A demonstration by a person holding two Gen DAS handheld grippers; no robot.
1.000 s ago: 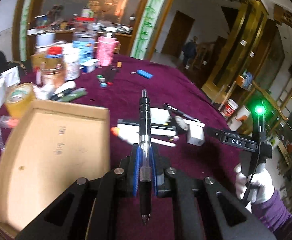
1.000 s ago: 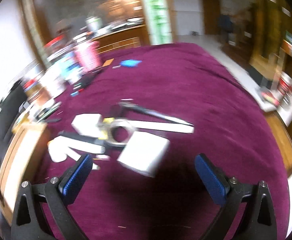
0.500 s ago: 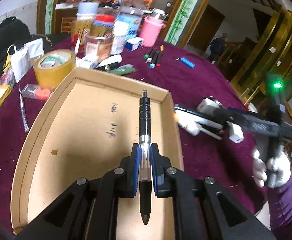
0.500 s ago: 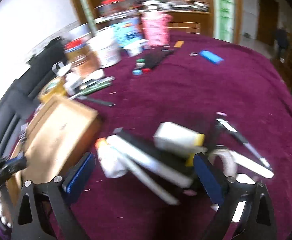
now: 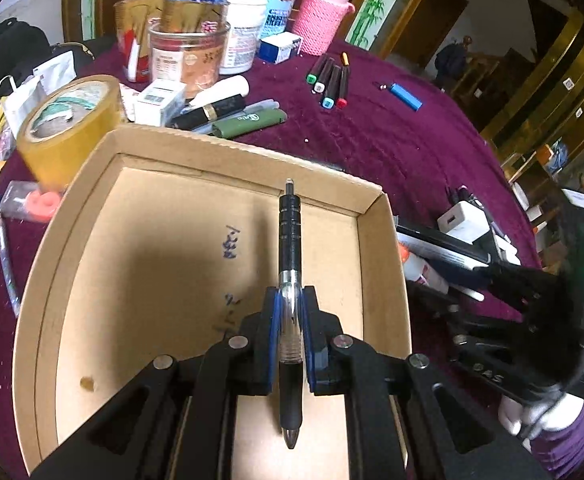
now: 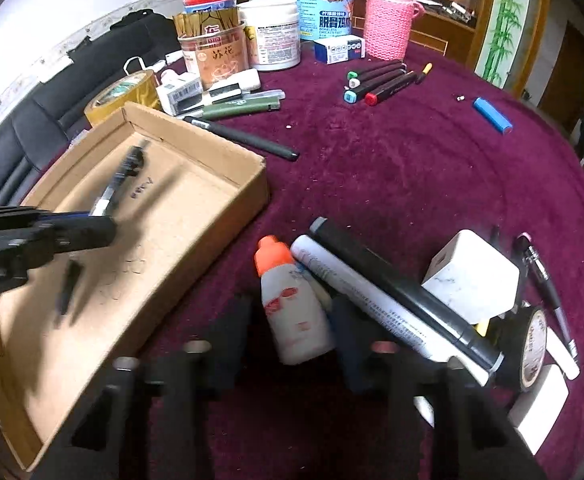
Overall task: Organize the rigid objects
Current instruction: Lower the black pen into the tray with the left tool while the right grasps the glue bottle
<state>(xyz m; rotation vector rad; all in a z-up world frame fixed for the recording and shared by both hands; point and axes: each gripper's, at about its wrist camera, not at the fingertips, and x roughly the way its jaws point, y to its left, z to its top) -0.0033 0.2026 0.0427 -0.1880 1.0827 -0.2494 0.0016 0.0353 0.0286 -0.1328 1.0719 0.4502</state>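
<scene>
My left gripper (image 5: 290, 300) is shut on a black and clear click pen (image 5: 289, 240), held over the inside of an open cardboard box (image 5: 231, 148). The right wrist view shows this same gripper (image 6: 103, 220) with the pen above the box (image 6: 195, 136). My right gripper (image 6: 294, 320) is closing its blurred jaws around a small white bottle with an orange cap (image 6: 296, 308). The bottle lies on the purple cloth right of the box. A thin gap still shows at the left pad.
Right of the bottle lie a white marker (image 6: 372, 304), a black marker (image 6: 404, 288), a white charger cube (image 6: 472, 280) and a black tape roll (image 6: 532, 344). Behind the box are a yellow tape roll (image 5: 67, 128), jars, several markers (image 5: 330, 80) and a blue lighter (image 5: 406, 96).
My left gripper carried the pen leftward from the pile to over the box. My right gripper swung down to the white bottle and narrowed its jaws from wide open.
</scene>
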